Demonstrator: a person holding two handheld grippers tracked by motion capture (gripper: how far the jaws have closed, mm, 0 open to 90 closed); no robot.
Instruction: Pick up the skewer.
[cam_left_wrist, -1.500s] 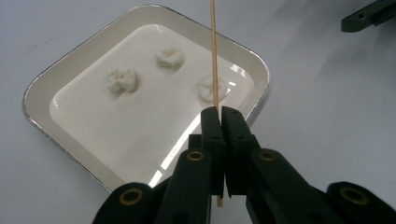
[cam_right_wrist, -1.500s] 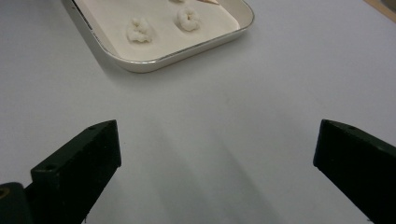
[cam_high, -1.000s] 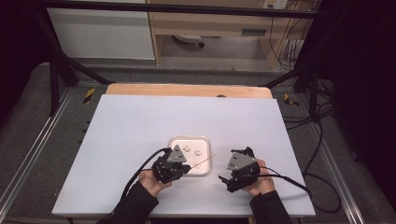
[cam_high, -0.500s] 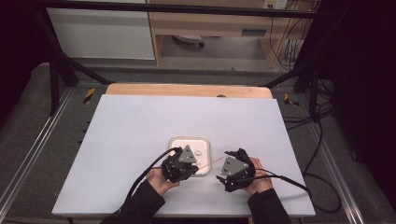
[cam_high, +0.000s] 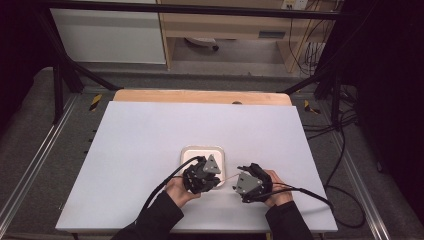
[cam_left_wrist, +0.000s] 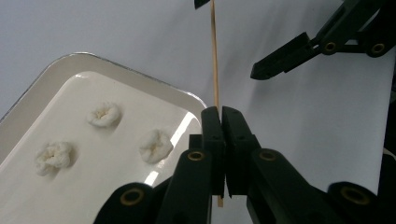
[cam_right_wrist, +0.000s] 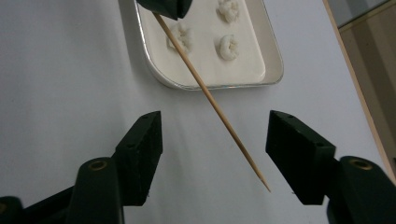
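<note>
A thin wooden skewer (cam_left_wrist: 214, 56) sticks out level from my left gripper (cam_left_wrist: 220, 112), which is shut on its near end. The skewer (cam_right_wrist: 219, 112) runs between the jaws of my right gripper (cam_right_wrist: 215, 126), its pointed tip just inside them. Those jaws have just been closing but stand apart from the skewer on both sides. In the high view the left gripper (cam_high: 218, 178) hangs over the front right corner of a white tray (cam_high: 202, 150), and the right gripper (cam_high: 239, 181) faces it. Three white puffy pieces (cam_left_wrist: 103, 114) lie in the tray.
The tray (cam_right_wrist: 144, 56) sits on a white tabletop (cam_high: 150, 135) with a wooden strip along its far edge. Black cables trail from both grippers toward the table's front. Dark frame bars stand at the sides.
My left hand has moved right, over the tray's front corner and toward the right gripper. The right hand has stayed in place.
</note>
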